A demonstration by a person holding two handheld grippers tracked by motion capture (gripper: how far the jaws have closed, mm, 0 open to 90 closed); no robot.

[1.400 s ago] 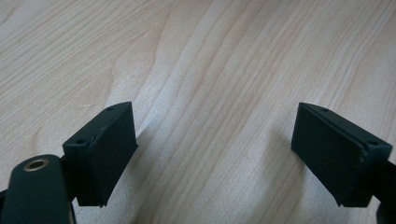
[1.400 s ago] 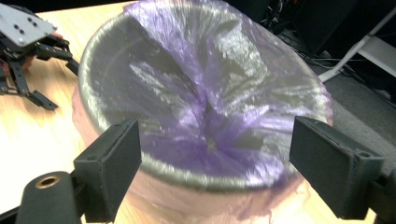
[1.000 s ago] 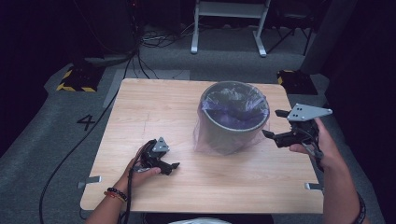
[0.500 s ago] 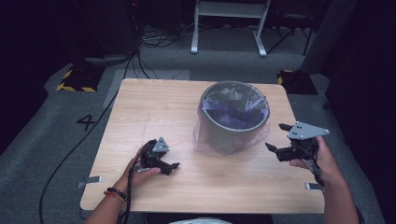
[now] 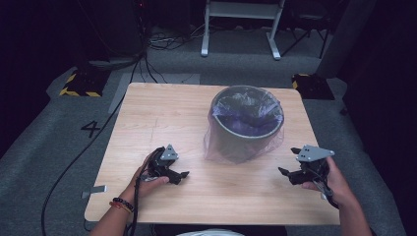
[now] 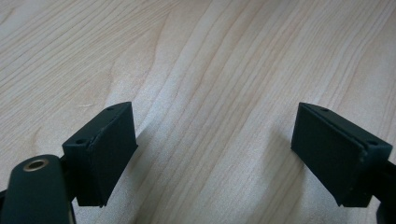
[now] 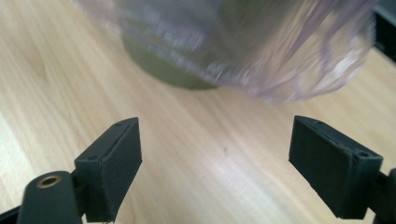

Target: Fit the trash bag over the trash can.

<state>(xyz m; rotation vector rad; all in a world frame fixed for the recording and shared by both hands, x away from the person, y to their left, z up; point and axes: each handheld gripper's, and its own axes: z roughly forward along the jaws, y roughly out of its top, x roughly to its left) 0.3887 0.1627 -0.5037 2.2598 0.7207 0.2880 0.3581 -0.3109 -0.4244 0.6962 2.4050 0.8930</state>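
A grey round bin point(image 5: 248, 125) lined with a thin clear-purple plastic bag point(image 5: 231, 150) stands right of the table's middle; the bag hangs loosely over the rim and down the outside. My left gripper point(image 5: 181, 175) rests low on the wood at the front left, open, with bare wood between its jaws point(image 6: 215, 154). My right gripper point(image 5: 287, 167) is held at the front right, open and pointing toward the bin. In the right gripper view the bin's base point(image 7: 173, 70) and the hanging bag point(image 7: 280, 51) lie just ahead of the gripper point(image 7: 215, 158), a short gap away.
The light wooden table point(image 5: 162, 118) has open room on its left half and along the front edge. Cables point(image 5: 64, 172) trail off the left side onto grey carpet. A white frame's legs point(image 5: 241, 29) and yellow-black striped blocks point(image 5: 78, 83) stand beyond the table.
My right gripper has dropped from beside the bin's rim and drawn back toward the front right edge of the table. The left gripper has stayed put.
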